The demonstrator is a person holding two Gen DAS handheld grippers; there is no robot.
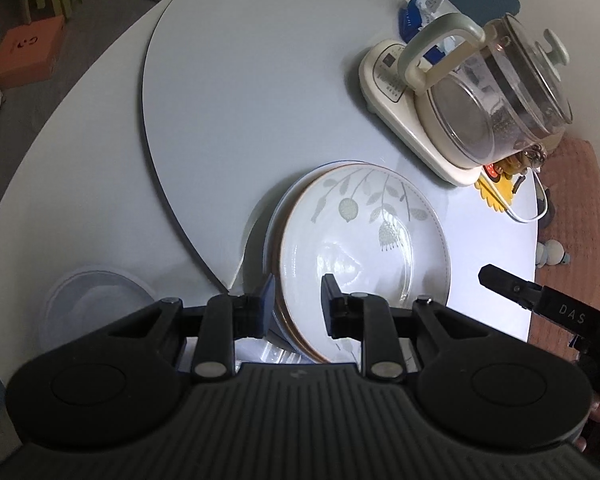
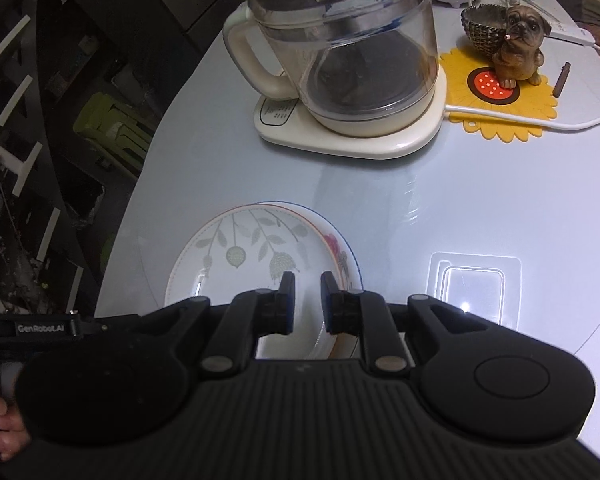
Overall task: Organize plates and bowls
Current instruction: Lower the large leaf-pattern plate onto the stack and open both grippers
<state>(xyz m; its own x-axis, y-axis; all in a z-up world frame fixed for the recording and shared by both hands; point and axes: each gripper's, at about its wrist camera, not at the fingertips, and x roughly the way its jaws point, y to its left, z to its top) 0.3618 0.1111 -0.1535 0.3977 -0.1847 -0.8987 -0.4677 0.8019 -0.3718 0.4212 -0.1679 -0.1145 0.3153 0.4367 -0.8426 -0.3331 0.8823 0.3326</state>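
The left gripper point(image 1: 298, 304) sits at six o'clock in its own view, its jaws straddling the near rim of the stack of plates point(image 1: 364, 240), one finger outside the edge and one over the white leaf-patterned ceramic plate point(image 1: 360, 236) on top. Whether the pads actually pinch the rim I cannot tell. The stack lies on the pale glossy tabletop point(image 1: 228, 80), overhanging the step beside the round white raised turntable point(image 1: 180, 128). In the right view, the right gripper point(image 2: 307, 300) hovers over the stack's near edge, jaws narrow with a small gap and nothing between them.

The top plate sits off-centre on the flower-patterned plate point(image 2: 336, 248) below, so lifting by one rim could tilt it and let glazed china slide. A clear plastic bowl point(image 1: 92, 304) waits at nine o'clock. Farther, at one o'clock, the glass electric kettle on its cream base point(image 1: 480, 108) could be struck by a wide swing.
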